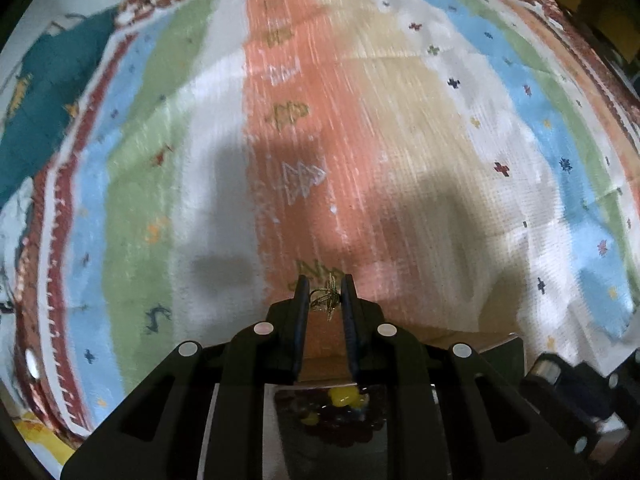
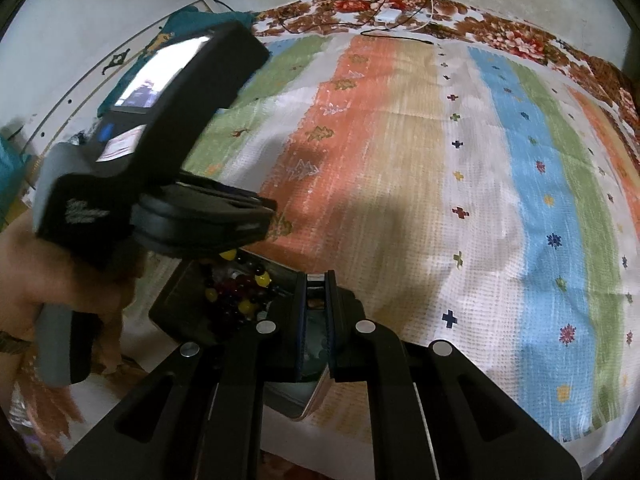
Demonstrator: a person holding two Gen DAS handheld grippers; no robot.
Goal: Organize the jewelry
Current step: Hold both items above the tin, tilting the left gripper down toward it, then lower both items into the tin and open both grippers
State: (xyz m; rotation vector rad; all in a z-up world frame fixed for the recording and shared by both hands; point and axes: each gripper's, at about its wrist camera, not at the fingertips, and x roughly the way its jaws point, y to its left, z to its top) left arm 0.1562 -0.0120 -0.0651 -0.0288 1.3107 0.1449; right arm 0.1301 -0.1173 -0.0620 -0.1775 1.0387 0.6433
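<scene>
In the left wrist view my left gripper (image 1: 325, 294) is shut on a small gold jewelry piece (image 1: 326, 301), which hangs above the striped cloth (image 1: 400, 140). Just below it lies an open black jewelry box (image 1: 288, 432) with yellow and dark red beads (image 1: 340, 398) inside. In the right wrist view my right gripper (image 2: 315, 312) is shut on the near edge of that jewelry box (image 2: 180, 312), beside the beads (image 2: 240, 292). A hand (image 2: 60, 280) holds the left gripper (image 2: 264, 212) over the box. The gold piece is hidden in this view.
A striped, patterned cloth (image 2: 440, 180) covers the surface, over a floral sheet (image 2: 500, 36) along the far edge. A white charger with cables (image 2: 387, 15) lies at the far edge. Teal fabric (image 1: 52, 100) sits at the far left. The right gripper's body (image 1: 568, 384) shows at lower right.
</scene>
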